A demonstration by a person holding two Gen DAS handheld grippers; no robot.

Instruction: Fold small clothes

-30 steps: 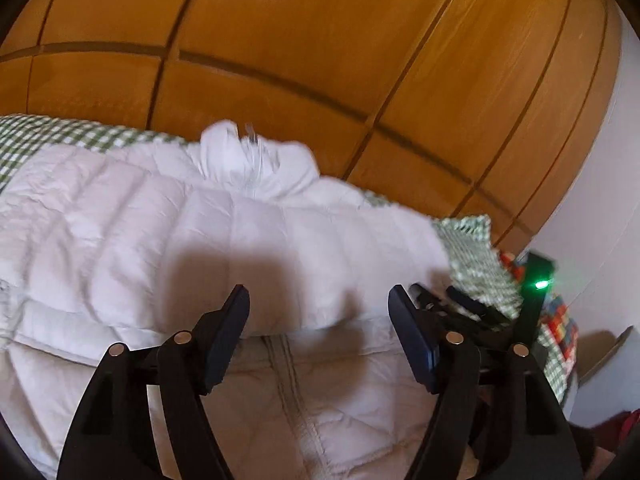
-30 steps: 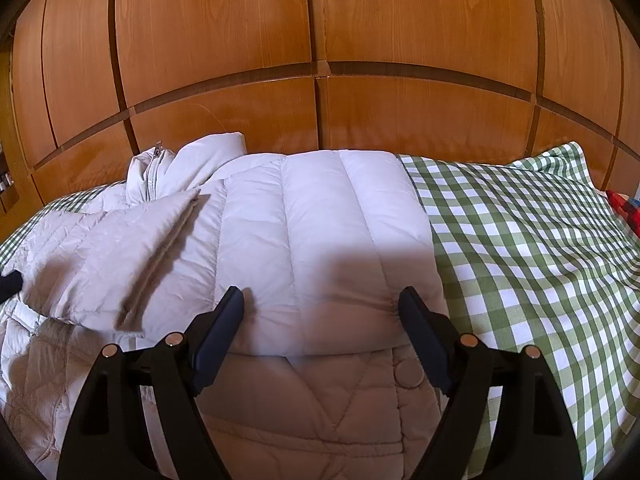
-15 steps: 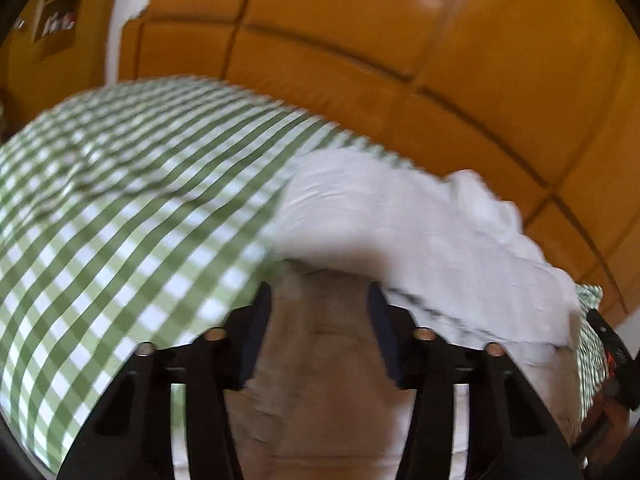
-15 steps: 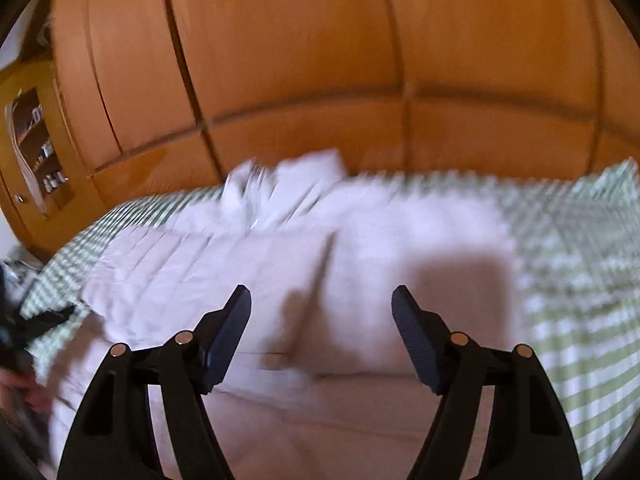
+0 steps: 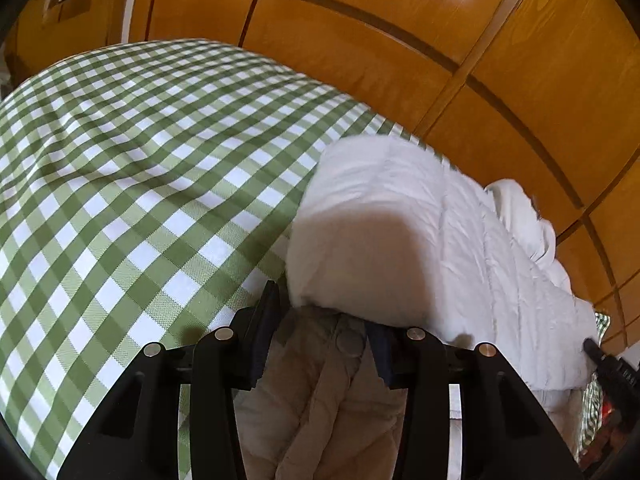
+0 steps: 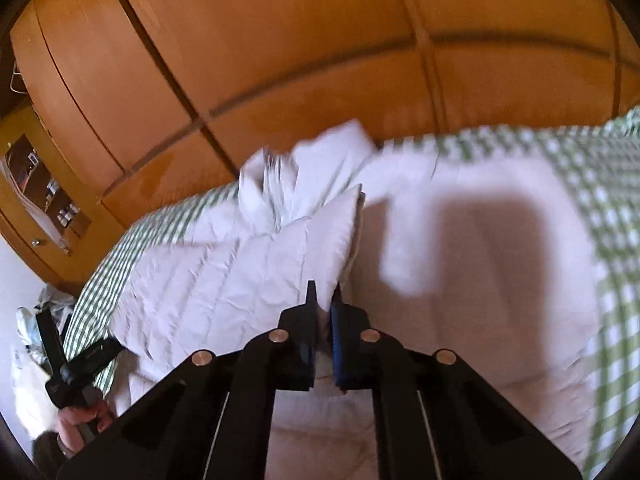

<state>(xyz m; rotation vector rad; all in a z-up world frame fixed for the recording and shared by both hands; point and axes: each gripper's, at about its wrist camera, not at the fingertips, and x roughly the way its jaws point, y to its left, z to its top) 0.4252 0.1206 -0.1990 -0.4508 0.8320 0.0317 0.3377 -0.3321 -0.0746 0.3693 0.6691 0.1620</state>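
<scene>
A white quilted puffer jacket [image 5: 420, 216] lies on the bed with its sleeves folded in and its collar [image 6: 280, 184] toward the wooden wall. Its beige inner lining [image 5: 340, 400] with a snap button [image 5: 350, 342] bunches at the near hem. My left gripper [image 5: 320, 340] sits at the hem's left corner, its jaws narrowed on that bunched lining. In the right wrist view, my right gripper [image 6: 324, 296] is pinched on the jacket [image 6: 240, 272] at the near edge of the folded sleeve, with a sliver of fabric between the pads.
A green and white checked cloth [image 5: 120, 160] covers the bed, bare to the left of the jacket and to its right [image 6: 600, 168]. Orange wooden wardrobe panels [image 5: 400, 40] stand behind. A hand [image 6: 80, 416] holding the left gripper's handle shows low on the left.
Both grippers were open above the jacket's near hem. The left swung to the hem's left corner and closed on the lining; the right moved left and closed on the fabric.
</scene>
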